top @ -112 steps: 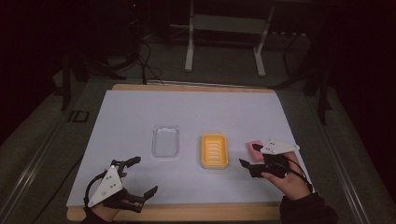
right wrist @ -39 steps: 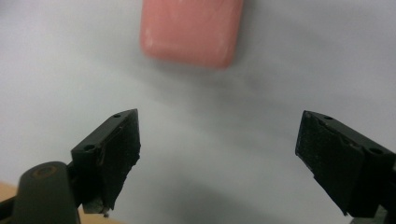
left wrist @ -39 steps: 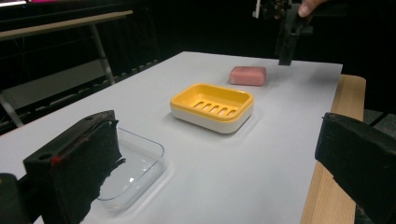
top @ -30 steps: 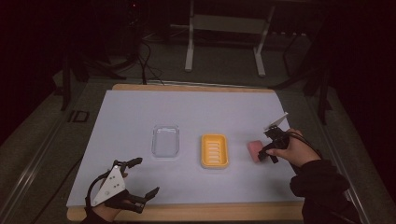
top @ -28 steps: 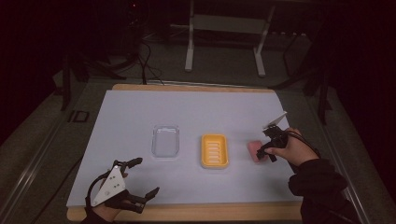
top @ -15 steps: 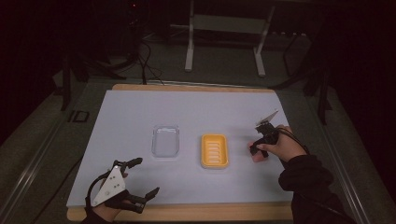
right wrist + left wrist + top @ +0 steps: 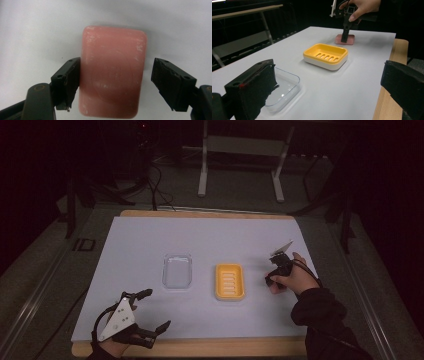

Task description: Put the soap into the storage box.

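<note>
A pink soap bar [image 7: 112, 72] lies flat on the white sheet. My right gripper [image 7: 116, 75] points straight down over it, open, with one jaw on each long side; the left jaw touches the bar and the right jaw stands a little off. The left gripper view shows that right gripper [image 7: 344, 37] upright on the soap bar [image 7: 349, 39], held by a hand. A yellow soap dish [image 7: 229, 281] sits just left of the right gripper [image 7: 271, 276]. My left gripper [image 7: 156, 309] rests open at the front left, holding nothing.
A clear shallow tray [image 7: 177, 271] lies left of the yellow dish. The white sheet [image 7: 210, 240] covers a wooden table whose edge [image 7: 200, 347] shows at the front. Metal frame legs [image 7: 202, 165] and cables lie on the dark floor beyond.
My right gripper has moved left over the pink soap, turned upright and come down around it. The left gripper has stayed in place.
</note>
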`<state>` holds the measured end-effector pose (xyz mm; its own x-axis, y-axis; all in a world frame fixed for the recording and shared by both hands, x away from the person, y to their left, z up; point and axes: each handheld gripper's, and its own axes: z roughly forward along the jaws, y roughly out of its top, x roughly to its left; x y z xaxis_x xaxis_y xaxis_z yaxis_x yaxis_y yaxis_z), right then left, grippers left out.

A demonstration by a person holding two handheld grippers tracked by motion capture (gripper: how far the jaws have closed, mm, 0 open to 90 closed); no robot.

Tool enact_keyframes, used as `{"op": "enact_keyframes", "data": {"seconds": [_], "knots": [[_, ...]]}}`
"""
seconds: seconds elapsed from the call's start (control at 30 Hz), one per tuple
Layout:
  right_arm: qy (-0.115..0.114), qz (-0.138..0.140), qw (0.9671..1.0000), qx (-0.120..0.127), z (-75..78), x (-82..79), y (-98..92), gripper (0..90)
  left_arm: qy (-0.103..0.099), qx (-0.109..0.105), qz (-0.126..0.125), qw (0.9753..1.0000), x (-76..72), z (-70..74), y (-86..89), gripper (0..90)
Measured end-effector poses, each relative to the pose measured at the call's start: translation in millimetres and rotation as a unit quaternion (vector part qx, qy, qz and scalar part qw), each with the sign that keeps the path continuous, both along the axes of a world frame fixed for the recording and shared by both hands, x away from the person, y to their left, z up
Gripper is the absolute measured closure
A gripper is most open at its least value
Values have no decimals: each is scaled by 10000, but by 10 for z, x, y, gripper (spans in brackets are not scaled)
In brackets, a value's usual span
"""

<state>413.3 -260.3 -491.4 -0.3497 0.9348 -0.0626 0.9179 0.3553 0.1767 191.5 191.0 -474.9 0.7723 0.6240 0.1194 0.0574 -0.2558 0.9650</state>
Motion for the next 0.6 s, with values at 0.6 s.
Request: {"op": "enact_keyframes", "data": {"seconds": [0.6], "knots": [[334, -576, 9978, 47, -68, -8, 41, 378, 40, 48, -3, 10000, 7, -8, -9, 6]]}}
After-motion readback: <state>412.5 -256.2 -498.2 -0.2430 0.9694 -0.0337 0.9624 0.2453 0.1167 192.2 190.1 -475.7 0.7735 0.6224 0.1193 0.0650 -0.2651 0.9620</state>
